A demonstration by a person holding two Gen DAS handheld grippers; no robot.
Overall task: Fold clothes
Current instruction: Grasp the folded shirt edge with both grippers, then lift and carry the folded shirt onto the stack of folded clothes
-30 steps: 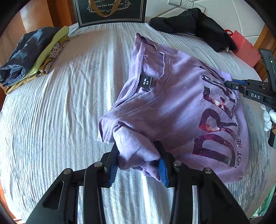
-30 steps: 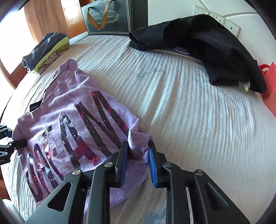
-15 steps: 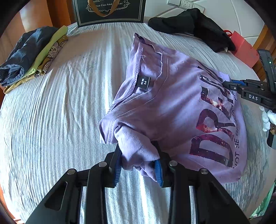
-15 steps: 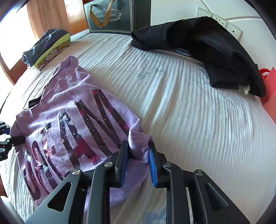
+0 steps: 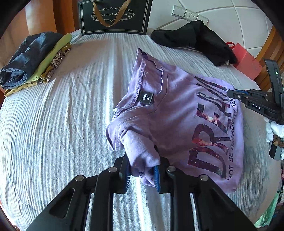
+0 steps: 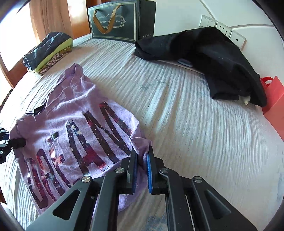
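- Left wrist view: my left gripper [image 5: 142, 170] has just been closing, and its blue pads now pinch a bunched sleeve of the purple T-shirt [image 5: 177, 115], which spreads away toward one o'clock on the white ribbed bedspread [image 5: 62, 133].
- Right wrist view: my right gripper [image 6: 142, 166] has likewise been closing, and it has hold of a fold of the same shirt's edge, with the body of the shirt lying off toward ten o'clock.
- What the next fold turns on, as I judge it: the shirt's long axis runs from the neck at the far end to the hem near me, and my two grippers hold its opposite sides, so each side would be brought in across that axis. Each hand is nearest its own side.
- Writing: the chest print reads "DREAM", with "NOT BE BROKEN BY REA…" in small letters beside it. The black neck label [image 5: 145, 97] shows "M".
- My right gripper, seen at three o'clock from the left wrist, carries "DAS".
- At twelve o'clock stands a dark gift bag [image 5: 115, 16] printed "Coffee Cup And Saucer", partly hidden by its handle.
- Folded clothes [image 5: 33, 60] lie at ten o'clock, and a black garment [image 6: 204, 58] lies at one o'clock.
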